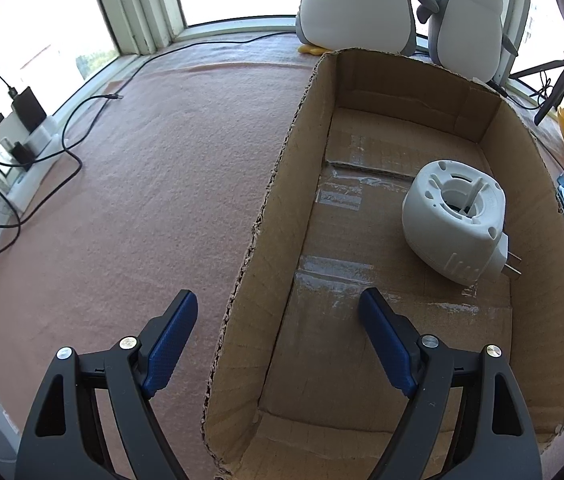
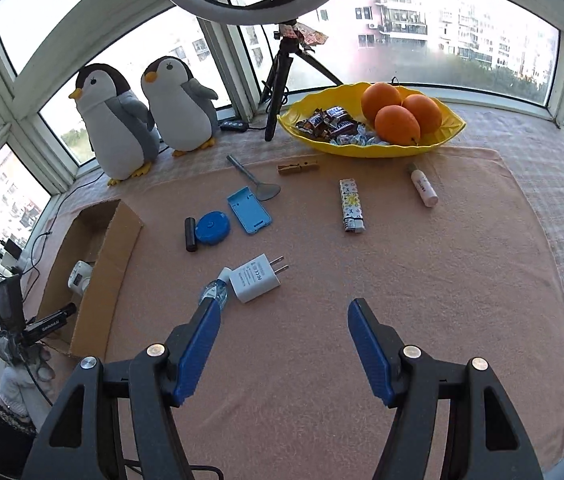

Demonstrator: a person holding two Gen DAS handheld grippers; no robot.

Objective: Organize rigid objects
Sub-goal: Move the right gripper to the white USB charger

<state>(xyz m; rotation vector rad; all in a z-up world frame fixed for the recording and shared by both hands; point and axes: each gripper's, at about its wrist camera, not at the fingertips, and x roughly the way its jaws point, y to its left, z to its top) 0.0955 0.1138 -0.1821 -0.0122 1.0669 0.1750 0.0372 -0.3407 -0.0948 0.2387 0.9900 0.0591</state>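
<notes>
The left hand-held gripper hangs spread wide and empty over the near left wall of the cardboard box. Inside the box, toward its right wall, a white plug-in device lies on its side, prongs pointing right.

The right hand-held gripper is likewise wide apart, holding nothing, above the pink cloth. Just past its left finger sit a white charger and what looks like a small clear bottle, touching it. Farther on lie a black cylinder, a blue round case, a blue tray and a patterned lighter. Near the counter's far edge stands a yellow bowl with oranges.
</notes>
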